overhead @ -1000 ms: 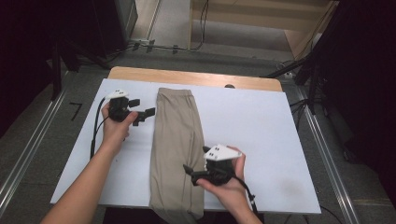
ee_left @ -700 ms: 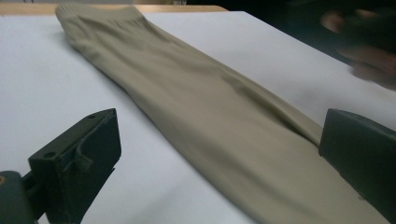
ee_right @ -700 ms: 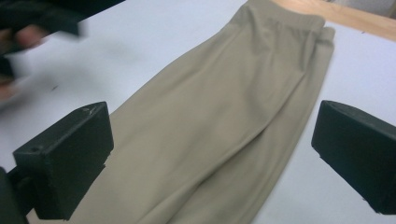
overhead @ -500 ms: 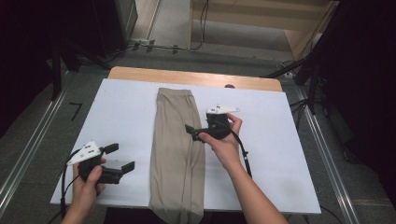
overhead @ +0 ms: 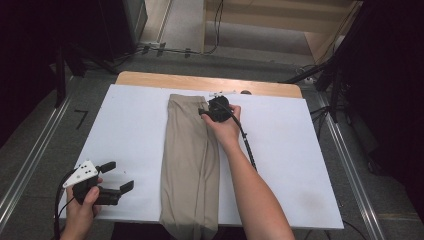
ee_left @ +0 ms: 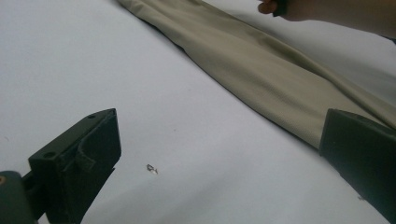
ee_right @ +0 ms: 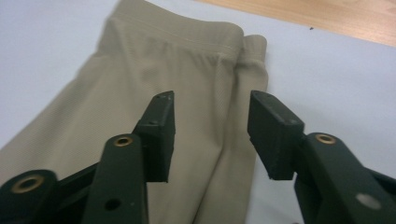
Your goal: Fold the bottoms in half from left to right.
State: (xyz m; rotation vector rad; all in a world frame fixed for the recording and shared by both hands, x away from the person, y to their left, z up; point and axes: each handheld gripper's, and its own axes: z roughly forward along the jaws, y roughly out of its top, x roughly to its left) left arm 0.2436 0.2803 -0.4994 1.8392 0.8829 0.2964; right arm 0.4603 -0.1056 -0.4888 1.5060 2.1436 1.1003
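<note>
Khaki trousers (overhead: pixel 190 165) lie folded lengthwise down the middle of the white board (overhead: pixel 135 125), waistband at the far end. My right gripper (overhead: pixel 204 113) is at the waistband's right corner, pointing left onto the cloth. In the right gripper view its jaws (ee_right: pixel 212 100) have just been closing and stand partly apart over the trousers (ee_right: pixel 140 70), with cloth under the gap and no pad pressing on it. My left gripper (overhead: pixel 119 175) hovers wide open over bare board at the near left. In the left gripper view (ee_left: pixel 219 126) the trousers (ee_left: pixel 261 70) lie just beyond its right jaw.
The board rests on a wooden table whose edge (overhead: pixel 200 82) shows at the far side. Metal rails, cables and dark stands surround the table on the floor. A tiny speck (ee_left: pixel 151 168) lies on the board by the left gripper. Bare board flanks the trousers.
The left hand came from the far left of the trousers to the near left corner. The right hand went from the near right up to the waistband.
</note>
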